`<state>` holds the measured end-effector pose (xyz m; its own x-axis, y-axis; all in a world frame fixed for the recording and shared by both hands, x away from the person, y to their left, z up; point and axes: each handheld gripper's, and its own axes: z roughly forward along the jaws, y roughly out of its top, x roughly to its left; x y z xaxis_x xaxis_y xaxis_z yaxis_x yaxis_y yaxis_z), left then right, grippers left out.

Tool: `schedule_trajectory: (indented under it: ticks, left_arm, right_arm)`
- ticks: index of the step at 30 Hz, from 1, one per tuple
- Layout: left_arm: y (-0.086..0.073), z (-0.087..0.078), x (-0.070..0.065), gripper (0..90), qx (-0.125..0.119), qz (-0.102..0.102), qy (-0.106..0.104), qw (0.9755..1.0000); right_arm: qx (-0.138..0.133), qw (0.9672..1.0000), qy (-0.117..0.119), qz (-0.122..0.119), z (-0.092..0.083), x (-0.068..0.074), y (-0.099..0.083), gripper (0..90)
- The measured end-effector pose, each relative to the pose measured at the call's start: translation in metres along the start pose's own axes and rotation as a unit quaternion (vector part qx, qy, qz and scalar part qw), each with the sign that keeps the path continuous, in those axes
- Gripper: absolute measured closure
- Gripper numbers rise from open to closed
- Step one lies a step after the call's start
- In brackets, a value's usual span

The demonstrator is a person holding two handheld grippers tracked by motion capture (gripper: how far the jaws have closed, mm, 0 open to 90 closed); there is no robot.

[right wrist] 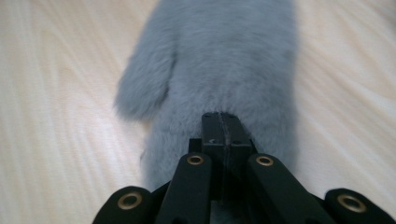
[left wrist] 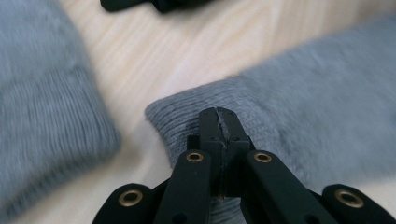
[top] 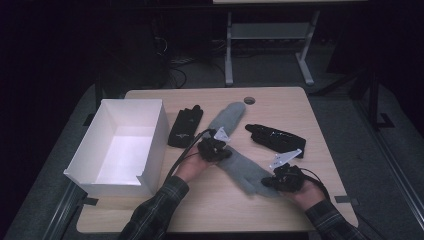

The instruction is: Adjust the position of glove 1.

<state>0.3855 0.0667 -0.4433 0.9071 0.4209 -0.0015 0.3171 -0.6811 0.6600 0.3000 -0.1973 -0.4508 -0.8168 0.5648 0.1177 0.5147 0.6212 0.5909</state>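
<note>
Two grey mittens lie on the wooden table [top: 280, 105]. One mitten [top: 227, 117] lies at the middle back, and its ribbed end [left wrist: 42, 116] appears at the left of the left gripper view. The other mitten [top: 246, 171] lies slanted in front of it. My left gripper [top: 223, 151] is shut, its tips [left wrist: 219, 116] over this mitten's ribbed cuff [left wrist: 187, 112]. My right gripper [top: 268, 183] is shut too, its tips [right wrist: 220, 122] over the mitten's fluffy rounded end [right wrist: 224, 56], with the thumb [right wrist: 144, 88] to the left. Whether either gripper pinches fabric I cannot tell.
An open white box [top: 150, 145] stands at the table's left. One black glove [top: 185, 127] lies between the box and the back mitten, and a second black glove [top: 275, 139] [left wrist: 154, 4] lies right of centre. A desk frame [top: 270, 35] stands behind the table.
</note>
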Motion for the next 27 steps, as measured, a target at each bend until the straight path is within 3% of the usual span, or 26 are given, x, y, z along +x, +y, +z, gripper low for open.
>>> schedule_trajectory:
  ticks: [5,12,15,19,27]
  left_arm:
    - [-0.014,-0.014,-0.012,89.8,0.001,-0.016,-0.017,0.9997]
    - [-0.028,-0.031,-0.036,89.7,0.013,-0.002,-0.03,0.9995]
    - [-0.034,-0.036,-0.045,89.7,0.008,-0.006,-0.044,0.999]
    - [-0.041,-0.044,-0.059,89.7,0.006,-0.009,-0.061,0.9981]
    - [-0.047,-0.05,-0.069,89.4,0.008,-0.007,-0.074,0.9972]
  right_arm:
    - [-0.001,0.9998,-0.021,0.0,-0.001,-0.015,0.002,89.9]
    - [-0.002,0.9994,-0.033,-0.003,0.003,-0.025,0.011,89.9]
    - [-0.008,0.9993,-0.037,-0.001,0.008,-0.033,0.018,89.9]
    - [-0.012,0.9992,-0.038,-0.006,0.016,-0.037,0.028,89.9]
    - [-0.018,0.9991,-0.036,-0.015,0.029,-0.034,0.042,89.9]
